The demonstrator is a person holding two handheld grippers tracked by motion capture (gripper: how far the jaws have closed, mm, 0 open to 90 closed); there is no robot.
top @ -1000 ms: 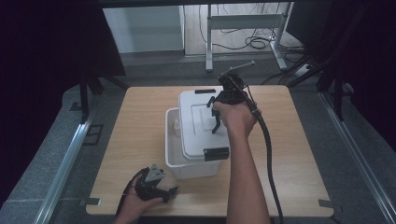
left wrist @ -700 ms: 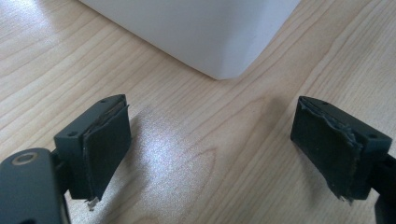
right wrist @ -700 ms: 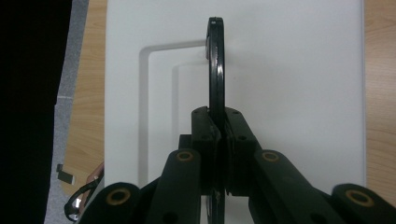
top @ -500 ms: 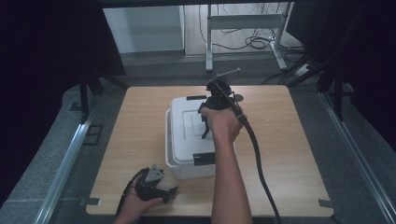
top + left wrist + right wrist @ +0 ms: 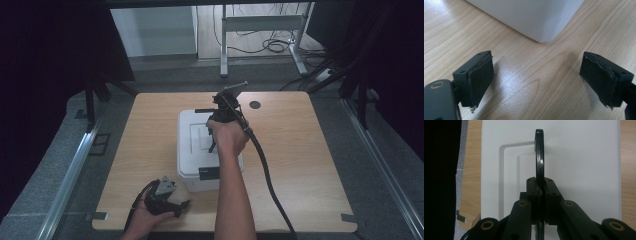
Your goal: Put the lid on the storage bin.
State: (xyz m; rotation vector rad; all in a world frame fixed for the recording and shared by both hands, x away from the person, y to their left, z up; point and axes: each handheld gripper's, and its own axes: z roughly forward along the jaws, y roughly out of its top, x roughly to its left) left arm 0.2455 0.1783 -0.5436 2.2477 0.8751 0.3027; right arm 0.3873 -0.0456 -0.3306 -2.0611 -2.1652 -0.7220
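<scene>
A white plastic box (image 5: 200, 172) stands mid-table with its white lid (image 5: 192, 131) lying flat on top. My right gripper (image 5: 214, 142) points down over the lid. In the right gripper view this gripper (image 5: 541, 188) is shut on the lid's upright black handle (image 5: 539, 155), with the lid (image 5: 579, 170) below it. My left gripper (image 5: 181, 204) rests low on the table by the box's front left corner. In the left gripper view it (image 5: 537, 80) is open with nothing between its pads (image 5: 482, 75), and the box corner (image 5: 534, 17) lies just ahead.
The wooden table (image 5: 310, 150) has a round cable hole (image 5: 255, 105) behind the box. A black latch (image 5: 208, 173) sits on the box's front rim. The right gripper's cable (image 5: 270, 185) trails across the table's right half. Dark curtains and a metal frame stand beyond.
My right gripper carried the lid by its handle leftward from its offset place, and the lid now sits squarely over the box. The left gripper stayed still.
</scene>
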